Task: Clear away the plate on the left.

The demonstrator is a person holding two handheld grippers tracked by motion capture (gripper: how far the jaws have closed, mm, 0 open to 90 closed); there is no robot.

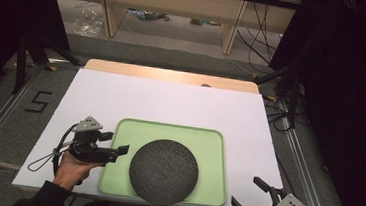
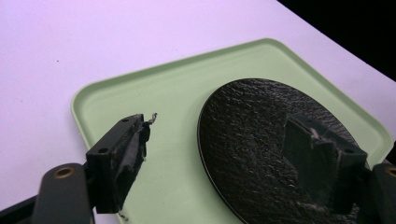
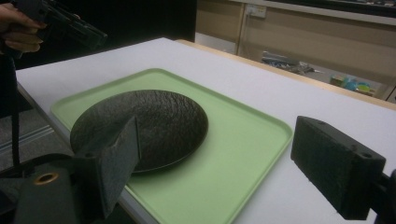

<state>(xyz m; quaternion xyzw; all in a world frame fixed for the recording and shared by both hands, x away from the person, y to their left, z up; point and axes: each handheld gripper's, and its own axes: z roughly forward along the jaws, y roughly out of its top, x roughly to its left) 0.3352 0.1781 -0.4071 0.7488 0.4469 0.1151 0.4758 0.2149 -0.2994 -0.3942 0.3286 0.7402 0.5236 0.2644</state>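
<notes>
One dark plate (image 1: 164,171) lay on one green tray (image 1: 214,151) at the table's (image 1: 171,102) near edge. My left tongs (image 1: 115,145), held apart, hovered over the tray's left rim; my right tongs (image 1: 247,194) stood apart off the near right corner. The table's far half lay bare.

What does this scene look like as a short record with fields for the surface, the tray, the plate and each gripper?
surface: white table top
tray: pale green rectangular plastic tray, flat on the table near its front edge
plate: round dark textured plate, lying in the tray toward its front
left gripper: open, at the tray's left edge, jaws pointing at the plate, holding nothing
right gripper: open, off the table's front right corner, holding nothing
</notes>
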